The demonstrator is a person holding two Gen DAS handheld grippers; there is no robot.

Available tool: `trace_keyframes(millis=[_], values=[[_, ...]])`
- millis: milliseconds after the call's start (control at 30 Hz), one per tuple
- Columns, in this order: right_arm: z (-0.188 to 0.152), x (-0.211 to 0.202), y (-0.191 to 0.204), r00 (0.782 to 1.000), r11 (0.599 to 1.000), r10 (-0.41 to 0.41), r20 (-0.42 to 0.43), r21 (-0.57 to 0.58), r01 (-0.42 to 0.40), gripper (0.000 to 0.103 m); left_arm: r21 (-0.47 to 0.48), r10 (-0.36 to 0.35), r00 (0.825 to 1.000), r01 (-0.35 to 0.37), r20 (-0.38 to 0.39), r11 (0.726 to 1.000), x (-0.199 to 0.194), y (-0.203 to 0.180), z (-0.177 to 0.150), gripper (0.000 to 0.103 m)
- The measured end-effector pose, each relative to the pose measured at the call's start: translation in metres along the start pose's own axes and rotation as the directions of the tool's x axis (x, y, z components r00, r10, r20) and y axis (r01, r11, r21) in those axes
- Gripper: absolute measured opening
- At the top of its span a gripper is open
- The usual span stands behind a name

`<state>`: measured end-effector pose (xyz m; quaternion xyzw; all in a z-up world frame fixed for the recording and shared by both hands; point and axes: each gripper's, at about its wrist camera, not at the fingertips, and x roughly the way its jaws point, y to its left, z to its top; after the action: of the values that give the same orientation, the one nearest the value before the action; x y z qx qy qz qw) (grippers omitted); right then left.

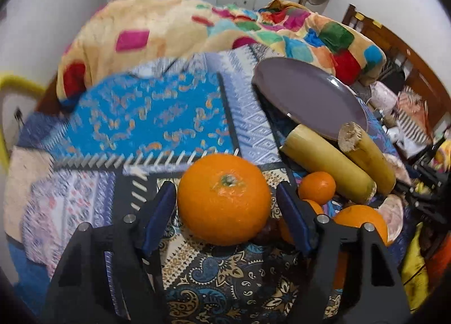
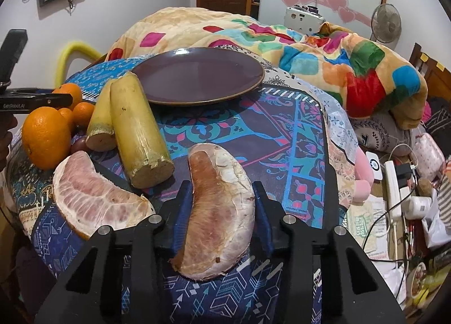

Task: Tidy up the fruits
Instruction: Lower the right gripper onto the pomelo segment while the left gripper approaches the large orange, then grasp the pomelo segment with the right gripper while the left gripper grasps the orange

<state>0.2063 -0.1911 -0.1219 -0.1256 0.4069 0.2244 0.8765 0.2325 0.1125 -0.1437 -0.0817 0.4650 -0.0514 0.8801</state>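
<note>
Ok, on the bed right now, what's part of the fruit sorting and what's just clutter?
Job items:
- large orange
- pomelo segment between the right gripper's fingers
- second pomelo segment
- two sugarcane pieces
- small oranges
- purple plate, nothing on it

Lying about:
- patchwork blanket
- standing fan
- power strip and cables

- In the right wrist view, the white lettering "GenRobot.AI" runs along the black body of the left tool (image 2: 60, 99), which reaches in from the left edge above the oranges.
- No other lettering reads clearly: print on the papers (image 2: 363, 219) lying on the floor at right is too small and blurred to make out.
</note>
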Motion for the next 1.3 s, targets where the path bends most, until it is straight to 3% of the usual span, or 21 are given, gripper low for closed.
trace_keyframes(millis=[133,267,400,733,1067,1300], values=[[-0.001,0.0,-0.001,1.0,1.0,0.001,0.008,0.009,-0.001,0.038,-0.019,-0.036,0.999,0.036,-0.008,0.999,0.005,0.004,-0.001,0.064],[-0.002,-0.002,-0.001,1.0,1.0,-0.013,0.017,0.015,0.012,0.037,0.004,0.002,1.0,-0.002,0.002,1.0,0.003,-0.004,0.0,0.064],[-0.002,-0.007,-0.006,0.999,0.999,-0.026,0.027,0.027,0.025,0.037,0.033,0.087,0.996,-0.088,0.027,0.996,-0.001,-0.006,0.001,0.063],[0.012,-0.033,-0.017,0.992,0.996,-0.056,0.114,0.069,0.048,0.037,0.072,0.105,0.988,-0.114,0.116,0.991,-0.034,-0.022,0.015,0.063],[0.049,-0.067,-0.023,0.959,0.994,-0.092,0.267,0.077,0.074,0.037,0.111,0.079,0.98,-0.1,0.183,0.989,-0.057,-0.051,0.044,0.063],[0.072,-0.074,-0.024,0.941,0.994,-0.097,0.325,0.075,0.076,0.037,0.151,0.063,0.975,-0.096,0.213,0.984,-0.059,-0.074,0.067,0.063]])
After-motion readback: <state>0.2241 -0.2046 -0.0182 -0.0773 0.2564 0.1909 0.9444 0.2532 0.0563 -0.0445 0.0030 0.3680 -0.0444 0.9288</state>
